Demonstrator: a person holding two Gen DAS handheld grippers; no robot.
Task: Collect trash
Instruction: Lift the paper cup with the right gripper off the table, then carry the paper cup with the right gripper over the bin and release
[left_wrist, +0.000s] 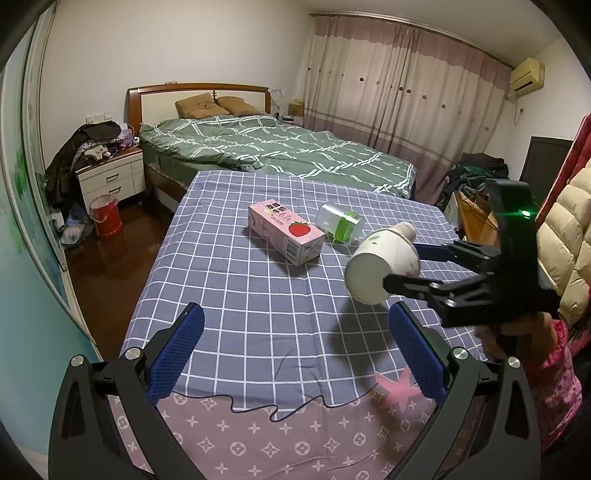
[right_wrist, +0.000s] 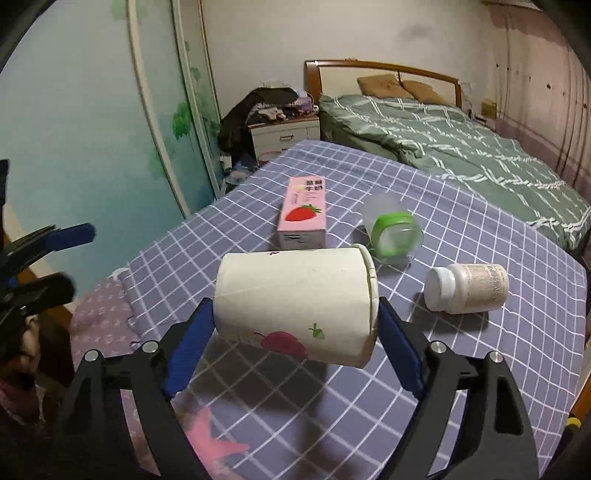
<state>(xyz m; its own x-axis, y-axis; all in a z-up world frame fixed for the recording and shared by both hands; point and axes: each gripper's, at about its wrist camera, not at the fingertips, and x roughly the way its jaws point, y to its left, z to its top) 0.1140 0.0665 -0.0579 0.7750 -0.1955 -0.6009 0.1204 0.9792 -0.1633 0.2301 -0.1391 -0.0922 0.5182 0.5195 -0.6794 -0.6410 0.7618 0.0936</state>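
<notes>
A white paper cup (right_wrist: 295, 299) with a strawberry print lies sideways between the blue pads of my right gripper (right_wrist: 295, 308), which is shut on it and holds it above the checked tablecloth (right_wrist: 480, 369). In the left wrist view the same cup (left_wrist: 380, 266) hangs at the right in the right gripper (left_wrist: 402, 266). On the cloth lie a pink strawberry milk carton (left_wrist: 284, 232), a clear jar with a green lid (left_wrist: 340, 223) and a white pill bottle (right_wrist: 467, 288). My left gripper (left_wrist: 295, 317) stands open over the near part of the table with nothing between its fingers.
A black cable (left_wrist: 273, 408) runs across the pink cloth at the table's near edge. A bed (left_wrist: 280, 155) stands behind the table, with a cluttered nightstand (left_wrist: 110, 177) and a red bucket (left_wrist: 105, 216) on the floor at left. A person's pink sleeve (left_wrist: 554, 376) is at the right.
</notes>
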